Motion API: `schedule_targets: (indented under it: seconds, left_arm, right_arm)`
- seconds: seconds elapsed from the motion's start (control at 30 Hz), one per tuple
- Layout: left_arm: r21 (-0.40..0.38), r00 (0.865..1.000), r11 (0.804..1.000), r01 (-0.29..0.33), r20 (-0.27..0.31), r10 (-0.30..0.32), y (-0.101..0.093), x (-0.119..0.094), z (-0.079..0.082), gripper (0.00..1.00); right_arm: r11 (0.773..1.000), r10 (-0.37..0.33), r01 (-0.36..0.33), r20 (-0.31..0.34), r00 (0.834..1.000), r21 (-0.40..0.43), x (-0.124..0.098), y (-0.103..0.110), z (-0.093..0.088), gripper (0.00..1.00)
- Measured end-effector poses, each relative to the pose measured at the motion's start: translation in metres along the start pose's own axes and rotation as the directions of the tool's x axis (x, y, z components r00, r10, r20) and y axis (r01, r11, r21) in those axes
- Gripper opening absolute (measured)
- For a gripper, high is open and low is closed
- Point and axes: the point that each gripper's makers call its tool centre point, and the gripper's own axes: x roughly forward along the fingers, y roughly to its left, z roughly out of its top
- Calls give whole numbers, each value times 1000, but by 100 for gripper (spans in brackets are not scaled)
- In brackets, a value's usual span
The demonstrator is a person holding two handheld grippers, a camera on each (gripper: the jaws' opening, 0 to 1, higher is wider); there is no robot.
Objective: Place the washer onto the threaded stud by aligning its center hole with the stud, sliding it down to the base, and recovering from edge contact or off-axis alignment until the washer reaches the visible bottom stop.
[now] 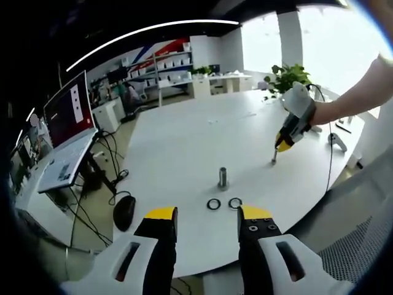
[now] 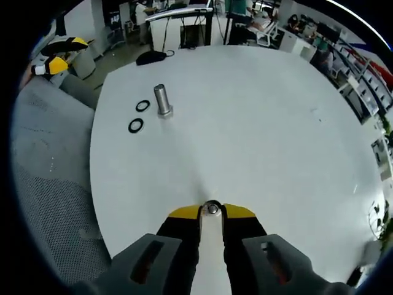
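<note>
In the right gripper view, at the bottom centre of the frame, the right gripper (image 2: 212, 210) has its yellow-tipped jaws drawn together on a small washer (image 2: 212, 208), which shows as a pale metal ring pinched between the tips just over the white table (image 2: 276, 123). Farther up and to the left of that frame stands the threaded stud (image 2: 163, 99), upright on its base, well apart from the held washer, with two dark rings (image 2: 136, 125) lying flat on the table just beside it. In the left gripper view the left gripper (image 1: 207, 216) sits at the bottom centre with its jaws apart and nothing between them, hanging near the table edge; the two rings lie just beyond its tips and the stud (image 1: 223, 177) a little farther up. Toward the upper right of that frame the right gripper (image 1: 274, 160) is held tip-down at the table by a person's hand. To do this step well, I judge the washer should be carried over the stud's top held level, its hole centred on the axis before lowering; if an edge catches the rim or threads, lift slightly, level it and re-centre it, never pressing, then let it slide to the base
</note>
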Motion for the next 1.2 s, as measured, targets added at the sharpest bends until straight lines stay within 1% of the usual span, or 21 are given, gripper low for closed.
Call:
schedule_targets:
  seconds: [0.27,0.4,0.47,0.73,1.0,1.2]
  left_arm:
    - [-3,1000,1000,-5,4,5,1,-1,1,37]
    - [0,1000,1000,-6,-3,6,1,0,-1,37]
    - [-1,1000,1000,-8,3,8,2,0,0,37]
    - [-3,1000,1000,-7,-1,7,2,0,-1,37]
    - [-3,1000,1000,-7,1,7,2,0,0,36]
    - [-2,1000,1000,0,-6,0,1,1,-1,36]
  right_arm:
    - [1000,6,-6,-21,1000,-4,6,-2,-6,15]
    - [1000,9,-9,-20,1000,-4,9,-2,-5,15]
    - [1000,11,-11,-21,1000,-4,11,-2,-5,15]
    - [1000,22,-21,-40,999,11,23,-4,-10,15]
    - [999,27,-26,-63,998,28,35,0,-20,15]
    - [999,30,-27,-67,997,41,37,0,-23,15]
